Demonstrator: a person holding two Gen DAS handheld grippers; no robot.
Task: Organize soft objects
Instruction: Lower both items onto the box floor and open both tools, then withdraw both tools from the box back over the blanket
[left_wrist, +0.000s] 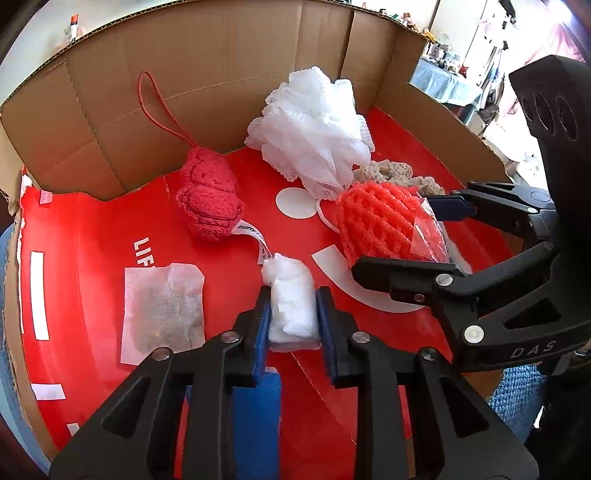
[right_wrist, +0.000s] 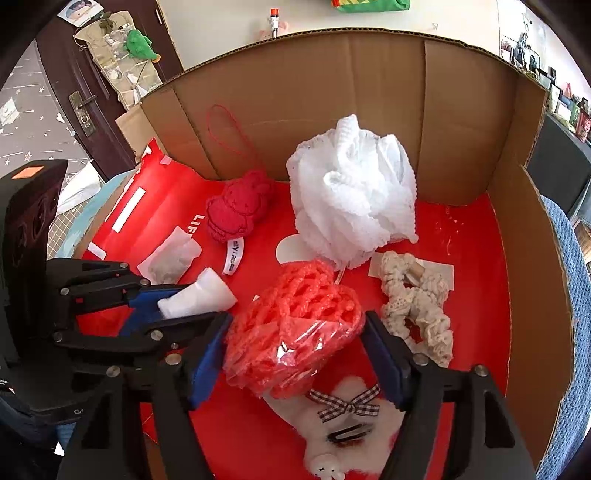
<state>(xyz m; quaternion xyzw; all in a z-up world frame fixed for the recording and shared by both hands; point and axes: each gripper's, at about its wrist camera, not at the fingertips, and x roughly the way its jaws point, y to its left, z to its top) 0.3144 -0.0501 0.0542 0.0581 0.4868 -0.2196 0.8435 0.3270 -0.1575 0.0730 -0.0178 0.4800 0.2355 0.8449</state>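
Currently both grippers sit low inside the cardboard box (right_wrist: 461, 122), each over its own soft item.

Left gripper (left_wrist: 293, 314): jaws nearly shut, blue pads pinching a white wad (left_wrist: 291, 301) whose long axis runs straight ahead along the fingers. Right gripper (right_wrist: 295, 354): jaws about half open around the red foam net in clear wrap (right_wrist: 291, 332); left pad touches it, right pad looks just clear, so no firm grip as I read it. Net lies dead ahead between the fingers, so closing should do. Just beyond on the red liner: gauze sachet (left_wrist: 162, 314), cream scrunchie (right_wrist: 417, 310), red plush with loop (left_wrist: 208, 199). Farthest, the white mesh pouf (right_wrist: 351, 199) against the back wall.
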